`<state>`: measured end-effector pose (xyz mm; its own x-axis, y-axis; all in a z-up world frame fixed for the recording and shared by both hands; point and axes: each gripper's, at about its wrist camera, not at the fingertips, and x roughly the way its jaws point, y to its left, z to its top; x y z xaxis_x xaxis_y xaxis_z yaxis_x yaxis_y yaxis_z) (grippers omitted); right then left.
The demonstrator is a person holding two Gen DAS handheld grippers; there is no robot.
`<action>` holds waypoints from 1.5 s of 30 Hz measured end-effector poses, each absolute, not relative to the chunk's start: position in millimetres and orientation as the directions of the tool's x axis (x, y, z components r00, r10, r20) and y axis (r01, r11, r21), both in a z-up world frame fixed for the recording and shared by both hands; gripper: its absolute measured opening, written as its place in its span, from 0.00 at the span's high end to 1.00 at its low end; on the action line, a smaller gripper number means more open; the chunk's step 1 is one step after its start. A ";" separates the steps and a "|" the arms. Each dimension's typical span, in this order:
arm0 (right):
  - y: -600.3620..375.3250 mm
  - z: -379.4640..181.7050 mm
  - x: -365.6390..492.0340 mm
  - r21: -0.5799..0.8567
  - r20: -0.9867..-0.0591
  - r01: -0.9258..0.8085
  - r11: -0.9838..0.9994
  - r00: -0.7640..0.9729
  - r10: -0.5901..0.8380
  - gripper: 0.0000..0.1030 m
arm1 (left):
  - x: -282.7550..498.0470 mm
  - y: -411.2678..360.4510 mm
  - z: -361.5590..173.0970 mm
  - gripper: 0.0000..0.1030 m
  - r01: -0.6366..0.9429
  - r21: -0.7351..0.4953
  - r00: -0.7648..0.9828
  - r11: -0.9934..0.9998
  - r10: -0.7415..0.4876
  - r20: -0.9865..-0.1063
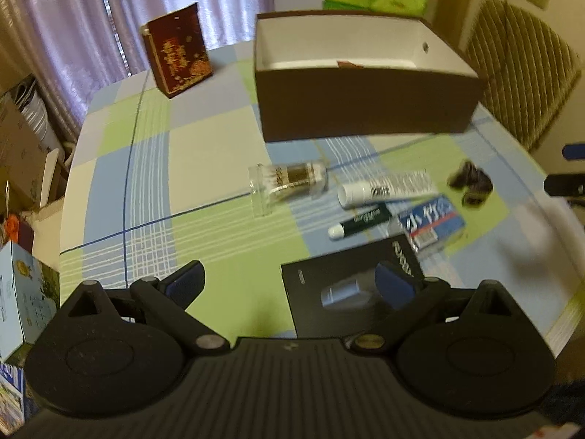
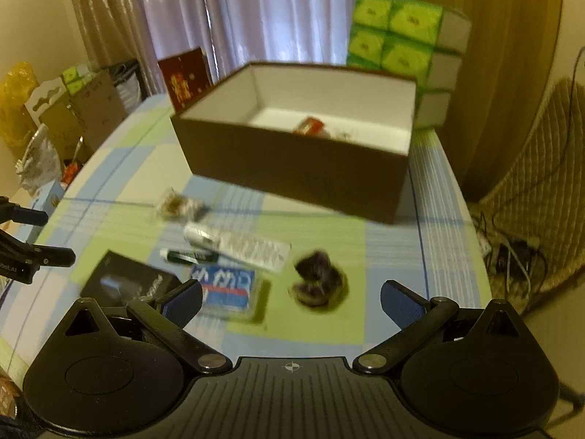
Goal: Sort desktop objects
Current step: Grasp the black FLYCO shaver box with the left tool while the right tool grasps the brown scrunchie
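Checked cloth in green, blue and cream covers the desk. Brown box toward the far edge, open-topped, white inside, something red and small already lying in it. Clutter gathered between box and near edge: clear jar, white tube, dark pen-like tube, blue packet, black carton, dark crumpled lump.

Left gripper: spread wide, empty, hanging above the near edge, right pad over the black carton. Right gripper: likewise wide and empty, blue packet just beyond its left pad, dark lump between the pads and slightly ahead.

Likely step: reach for a first pick. For the lump, best centred between the pads, lowered straight, closed gently; soft shape, outline blurred, no clear long axis. For the carton, a grip across the short side rather than along the length.

White tube: lying flat, long axis roughly parallel to the box front, cap toward the left edge, crimped end to the right. Dark tube just nearer, nearly parallel, white cap also leftward. Jar on its side, lying the same way.
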<state>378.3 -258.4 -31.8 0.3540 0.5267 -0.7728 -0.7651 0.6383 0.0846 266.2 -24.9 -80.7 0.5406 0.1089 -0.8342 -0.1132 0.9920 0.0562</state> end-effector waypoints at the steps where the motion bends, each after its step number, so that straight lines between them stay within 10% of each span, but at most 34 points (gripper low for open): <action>1: -259.6 -34.2 377.5 0.086 -0.778 -0.762 0.642 0.351 0.520 0.02 | 265.4 -26.7 -83.5 0.05 -0.095 0.060 0.541 0.994 0.101 -0.835; 32: -317.1 -83.4 401.3 0.085 -0.885 -0.580 0.810 0.330 0.329 0.02 | 303.1 -70.1 -174.4 0.02 0.608 0.131 0.381 0.783 -0.142 -0.914; 45: -306.6 -99.5 410.2 0.098 -0.899 -0.584 0.806 0.295 0.324 0.02 | 279.7 -46.8 -166.4 0.20 0.420 0.076 0.415 0.904 -0.117 -0.902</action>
<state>410.2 -306.6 -99.5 0.2953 0.3237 -0.8989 -0.5844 0.8055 0.0981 279.7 -46.8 -166.4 0.4149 -0.1171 -0.9023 0.4203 0.9042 0.0759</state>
